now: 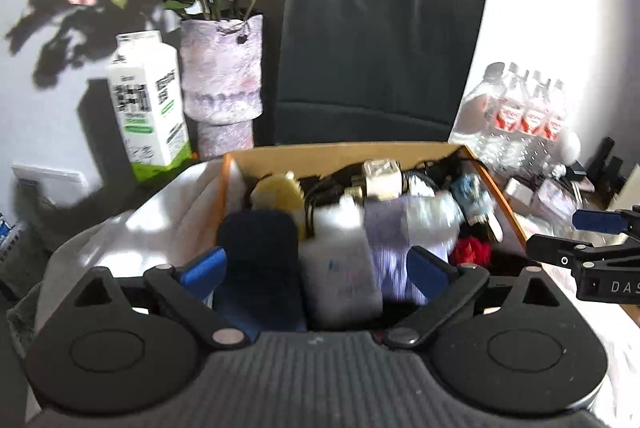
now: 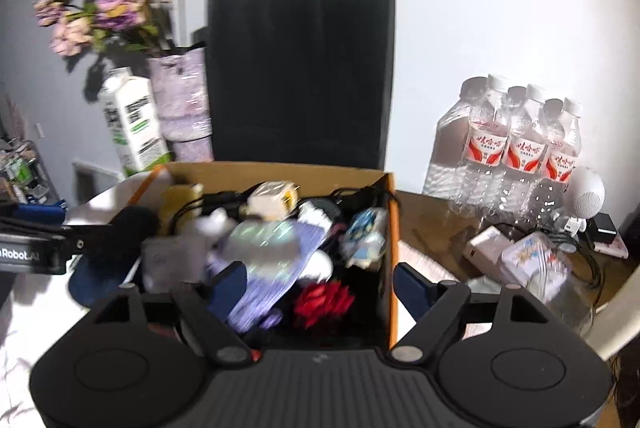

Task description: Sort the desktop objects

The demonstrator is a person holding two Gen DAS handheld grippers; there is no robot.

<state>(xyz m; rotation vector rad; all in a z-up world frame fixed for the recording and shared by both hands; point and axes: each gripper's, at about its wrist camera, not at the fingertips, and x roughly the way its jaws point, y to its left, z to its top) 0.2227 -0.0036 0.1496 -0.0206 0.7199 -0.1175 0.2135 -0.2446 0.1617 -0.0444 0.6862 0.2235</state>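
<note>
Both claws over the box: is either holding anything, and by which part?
Nothing is held. The left claw and right claw both stand open above the cardboard box.

Both wrist views look steeply down, close, sharing the somewhat blurred cardboard box (image 1: 344, 150) (image 2: 280, 170).

Each handheld device is built the same way. The left claw (image 1: 316, 264) is seen with two blue finger pads, each carried on black linkage arms joined by round silver pivot pins. Behind the arms, two large black round housings with a raised inner ring are set either side of a dark grey ribbed centre plate. Triangular cut-outs are seen in the outer brackets. The right claw (image 2: 320, 284) is made alike, with darker blue pads. White lettering is printed on the side of each device's black body, only partly readable.
</note>
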